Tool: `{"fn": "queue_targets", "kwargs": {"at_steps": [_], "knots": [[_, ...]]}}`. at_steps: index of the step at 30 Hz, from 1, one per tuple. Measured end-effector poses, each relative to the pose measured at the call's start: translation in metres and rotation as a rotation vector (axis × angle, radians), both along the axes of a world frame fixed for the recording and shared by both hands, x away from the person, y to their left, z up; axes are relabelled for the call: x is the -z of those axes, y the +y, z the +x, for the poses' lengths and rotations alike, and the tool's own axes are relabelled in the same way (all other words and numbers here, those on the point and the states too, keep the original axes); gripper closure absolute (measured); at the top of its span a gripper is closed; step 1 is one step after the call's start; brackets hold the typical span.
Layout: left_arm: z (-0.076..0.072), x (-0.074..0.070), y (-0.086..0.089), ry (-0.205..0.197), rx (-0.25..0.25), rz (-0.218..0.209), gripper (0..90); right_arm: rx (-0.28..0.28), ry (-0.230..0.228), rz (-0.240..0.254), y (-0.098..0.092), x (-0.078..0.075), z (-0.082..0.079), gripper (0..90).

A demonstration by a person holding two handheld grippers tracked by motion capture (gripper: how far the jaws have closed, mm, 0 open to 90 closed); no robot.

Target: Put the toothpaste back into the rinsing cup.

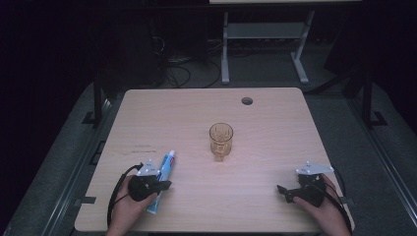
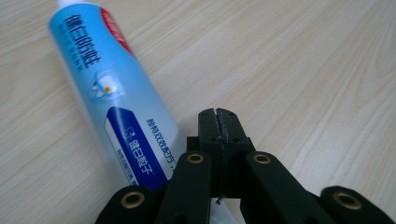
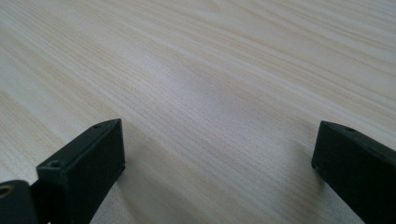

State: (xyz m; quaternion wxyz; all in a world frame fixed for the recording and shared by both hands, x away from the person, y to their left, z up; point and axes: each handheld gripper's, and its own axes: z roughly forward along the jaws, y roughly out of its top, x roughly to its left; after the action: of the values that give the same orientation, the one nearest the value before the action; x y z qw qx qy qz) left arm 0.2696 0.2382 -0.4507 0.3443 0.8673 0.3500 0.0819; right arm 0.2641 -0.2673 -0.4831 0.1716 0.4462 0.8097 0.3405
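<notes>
A blue and white toothpaste tube lies flat on the wooden table near the front left. My left gripper rests just right of the tube, jaws pressed together with nothing between them. In the left gripper view the tube runs along the left of the shut gripper. An amber drinking glass stands upright at the table's middle. My right gripper sits near the front right, pointing left. In the right gripper view the gripper is open over bare wood.
A round cable hole is in the table near its far edge. Behind the table stands a white metal frame on a dark floor with cables. Bare wood lies between the two grippers and around the glass.
</notes>
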Motion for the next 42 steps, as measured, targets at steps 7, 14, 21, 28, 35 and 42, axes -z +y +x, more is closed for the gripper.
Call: {"fn": "queue_targets", "kwargs": {"at_steps": [7, 14, 21, 28, 35, 42], "knots": [[-0.001, -0.001, 0.018, -0.005, -0.052, -0.006, 90.0, 0.000, 0.000, 0.000, 0.000, 0.000, 0.000, 1.8], [-0.003, -0.002, 0.039, -0.018, -0.111, 0.002, 90.0, 0.000, 0.000, 0.000, 0.000, 0.000, 0.000, 1.8], [-0.003, -0.001, 0.060, -0.020, -0.172, 0.011, 90.0, 0.000, 0.001, 0.001, 0.000, 0.000, 0.000, 1.8], [-0.003, 0.000, 0.077, -0.025, -0.228, 0.027, 90.0, 0.000, 0.000, 0.001, 0.000, 0.000, 0.000, 1.8], [-0.002, 0.001, 0.091, -0.040, -0.276, 0.069, 90.0, 0.000, 0.001, 0.000, 0.000, 0.000, 0.000, 1.8], [-0.002, 0.000, 0.094, -0.034, -0.278, 0.035, 90.0, 0.000, 0.001, 0.001, 0.000, 0.000, 0.000, 1.8]]}}
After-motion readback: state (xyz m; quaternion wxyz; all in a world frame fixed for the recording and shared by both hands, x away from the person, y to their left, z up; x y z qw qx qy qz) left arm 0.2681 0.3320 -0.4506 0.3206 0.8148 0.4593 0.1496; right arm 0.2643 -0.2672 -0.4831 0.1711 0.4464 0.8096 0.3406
